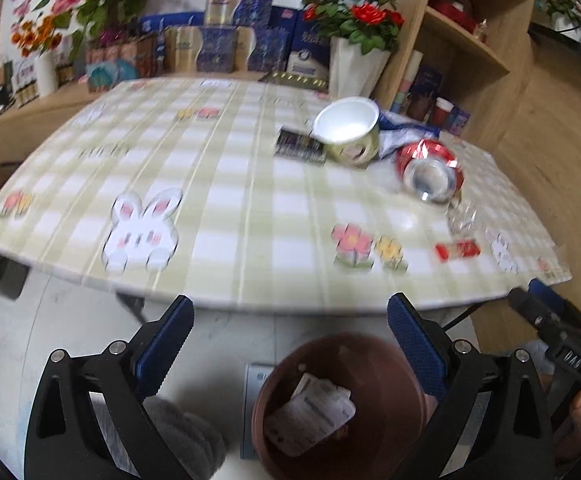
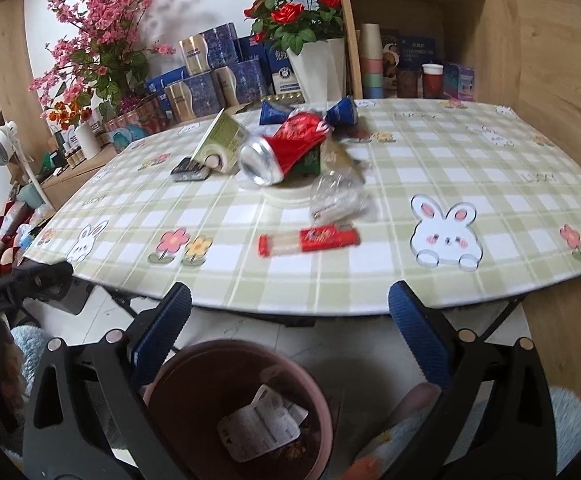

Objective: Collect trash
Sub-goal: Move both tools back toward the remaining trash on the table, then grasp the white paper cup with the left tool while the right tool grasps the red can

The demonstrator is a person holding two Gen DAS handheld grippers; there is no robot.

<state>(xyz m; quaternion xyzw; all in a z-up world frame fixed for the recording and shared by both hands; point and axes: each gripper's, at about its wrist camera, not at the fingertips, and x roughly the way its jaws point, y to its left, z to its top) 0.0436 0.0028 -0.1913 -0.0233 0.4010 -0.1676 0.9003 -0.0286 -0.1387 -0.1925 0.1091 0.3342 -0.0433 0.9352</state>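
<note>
Both grippers, left (image 1: 290, 344) and right (image 2: 290, 340), hung with jaws released and empty over the bin (image 2: 194, 360). The red wrapper (image 2: 308, 240) lay crosswise on the surface (image 2: 370, 292), straight ahead of the right, the nearer one.

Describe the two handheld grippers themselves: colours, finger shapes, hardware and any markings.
Both match. The left gripper and right gripper each have two black triangular finger frames with cut-out slots and round silver pivot pins. Their fingertips carry long blue pads with a fine knurled texture. In the left view, the other gripper's black body shows faint embossed lettering, unreadable.
</note>
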